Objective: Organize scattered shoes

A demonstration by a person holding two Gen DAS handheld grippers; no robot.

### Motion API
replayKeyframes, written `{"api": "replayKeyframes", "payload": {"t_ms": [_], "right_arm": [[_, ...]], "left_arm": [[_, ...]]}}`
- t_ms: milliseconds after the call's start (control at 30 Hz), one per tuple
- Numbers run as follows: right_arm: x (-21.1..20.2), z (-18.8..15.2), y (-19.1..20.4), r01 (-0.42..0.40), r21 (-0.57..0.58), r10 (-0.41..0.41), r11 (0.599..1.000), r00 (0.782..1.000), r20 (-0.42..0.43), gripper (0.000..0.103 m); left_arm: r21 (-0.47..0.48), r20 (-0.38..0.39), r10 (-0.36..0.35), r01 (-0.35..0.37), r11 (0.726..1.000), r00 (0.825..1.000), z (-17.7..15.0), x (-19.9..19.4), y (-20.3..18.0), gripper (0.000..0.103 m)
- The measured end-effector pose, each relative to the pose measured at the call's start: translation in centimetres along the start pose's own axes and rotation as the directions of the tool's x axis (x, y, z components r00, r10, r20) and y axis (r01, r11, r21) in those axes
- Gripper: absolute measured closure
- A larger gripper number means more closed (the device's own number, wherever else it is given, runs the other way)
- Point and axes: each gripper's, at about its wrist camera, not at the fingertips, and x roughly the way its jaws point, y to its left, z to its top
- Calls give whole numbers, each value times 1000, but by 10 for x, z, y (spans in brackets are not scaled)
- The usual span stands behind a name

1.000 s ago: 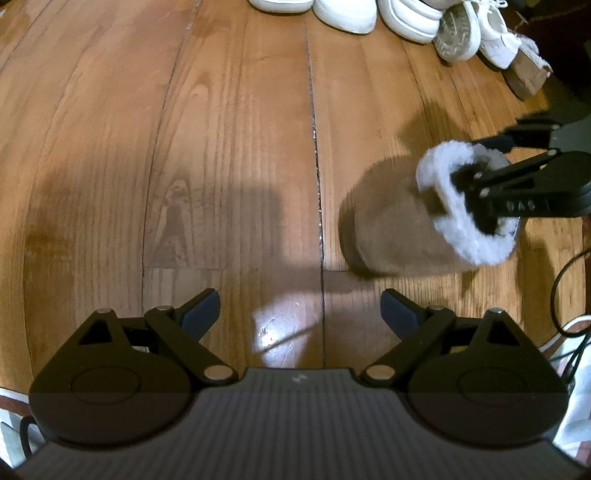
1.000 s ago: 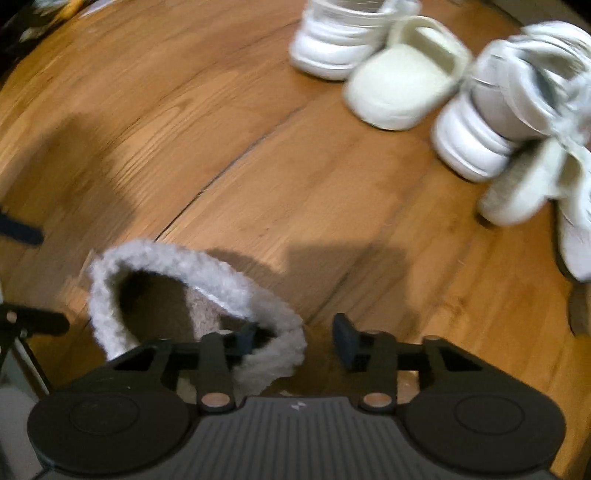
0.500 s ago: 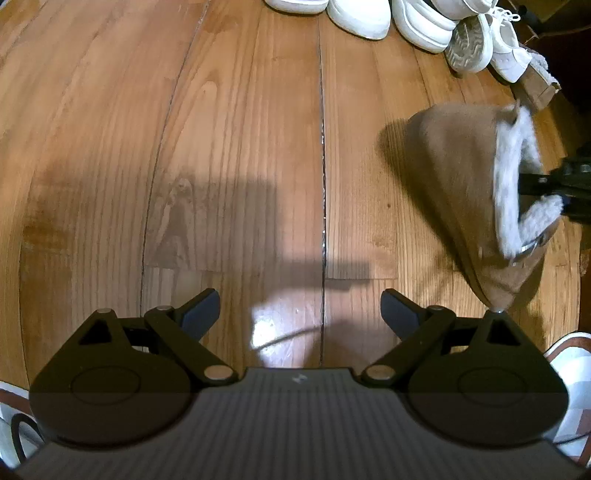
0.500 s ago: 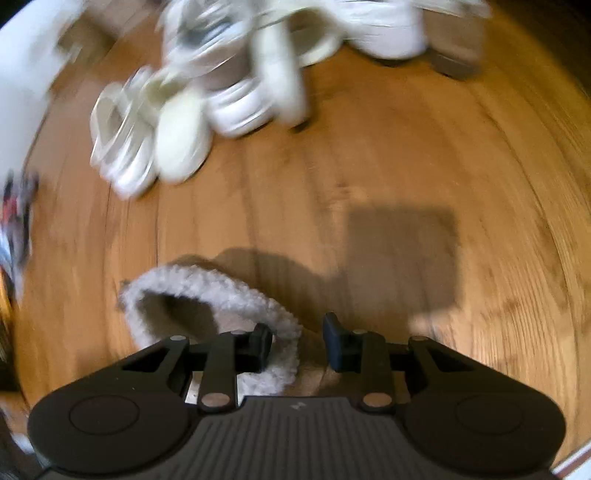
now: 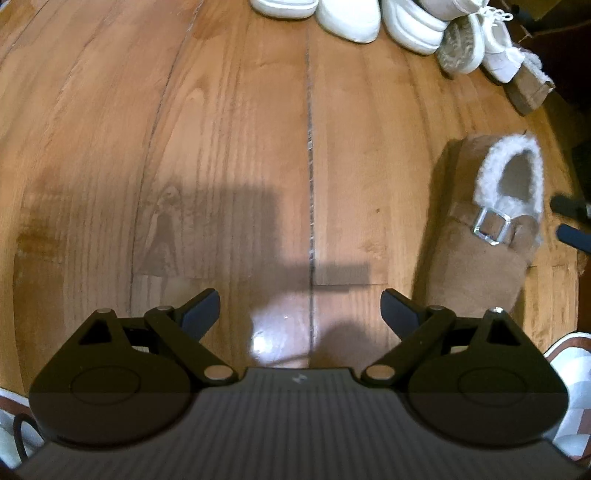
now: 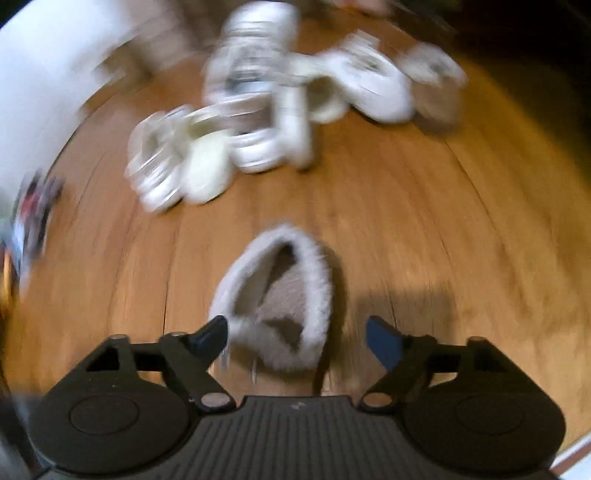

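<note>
One tan fleece-lined slipper (image 5: 484, 236) upright on wooden floor (image 5: 229, 147), right side; white shoes (image 5: 406, 22) far. Right gripper (image 6: 295, 332) fingers just sprung wide, slipper released; left gripper (image 5: 299, 310) wide, empty.

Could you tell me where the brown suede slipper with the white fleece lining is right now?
The brown suede slipper with white fleece lining lies on the wooden floor at the right of the left wrist view, near the open right gripper, apart from the white shoes.

Left tongs (image 5: 299, 308): we hold them spread wide, tilted down, just left of the slipper (image 5: 484, 225).
Right tongs (image 6: 295, 336): ours just opened, straddling the slipper's fleece collar, pads clear.
</note>
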Motion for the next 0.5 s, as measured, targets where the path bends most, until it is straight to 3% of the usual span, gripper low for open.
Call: {"api": "replayKeyframes", "payload": {"t_ms": [67, 167, 233, 267, 300, 367, 500], "right_arm": [[6, -13, 5, -16, -9, 15, 1000, 999, -32, 7], [43, -22, 3, -44, 65, 52, 997, 992, -117, 7], [53, -20, 3, -28, 64, 35, 998, 993, -112, 14], [60, -19, 3, -8, 56, 14, 998, 995, -102, 24], [60, -18, 4, -11, 40, 14, 999, 996, -90, 43], [56, -16, 7, -26, 3, 26, 1000, 998, -65, 51], [48, -4, 22, 17, -155, -22, 988, 999, -28, 53]], "left_arm": [[19, 16, -13, 13, 1000, 1000, -1, -3, -6, 8], [45, 30, -19, 18, 999, 999, -3, -5, -14, 8], [52, 33, -17, 15, 999, 999, -3, -6, -16, 8], [56, 35, -15, 13, 998, 999, -3, -7, -17, 8], [56, 36, -12, 10, 998, 999, -2, -7, -17, 8], [56, 40, -3, 1, 998, 999, -2, -7, -17, 8], [48, 51, 16, -19, 999, 999, 0, -8, -14, 8]]}}
